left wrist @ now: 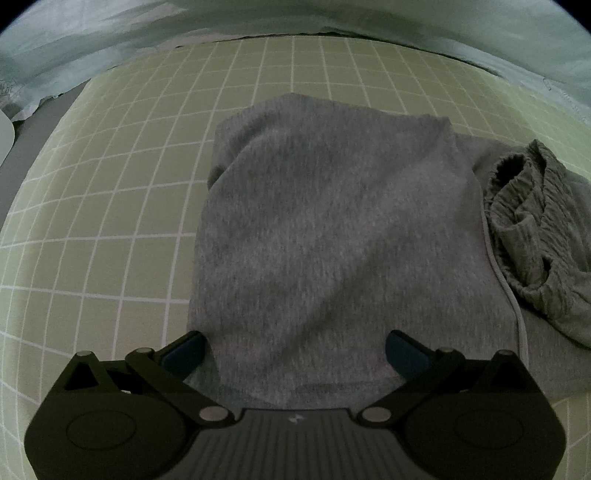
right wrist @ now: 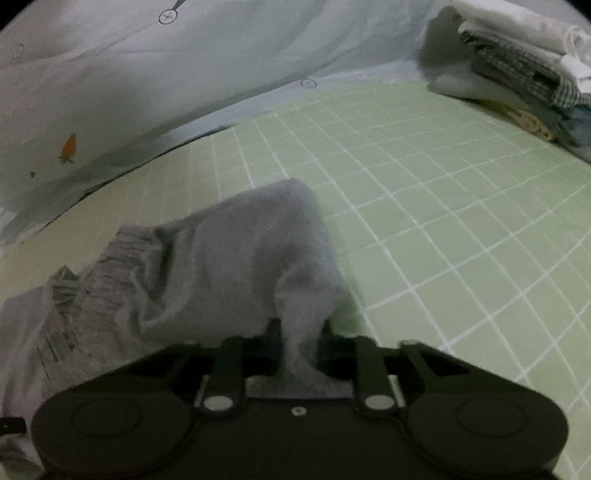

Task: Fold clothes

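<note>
right tongs pinching grey garment, left tongs spread

Dim, flat indoor light, soft shadows, right view blurred, fisheye bending, dark corners.

A sweatshirt lies spread on the grid-marked sheet, directly ahead of the left gripper. Its ribbed hem is bunched at its right side. Behind the sheet, a duvet runs along the far edge. In the right wrist view, 1 stack of folded clothes sits on the sheet's far right corner, well apart from the sweatshirt.
</note>
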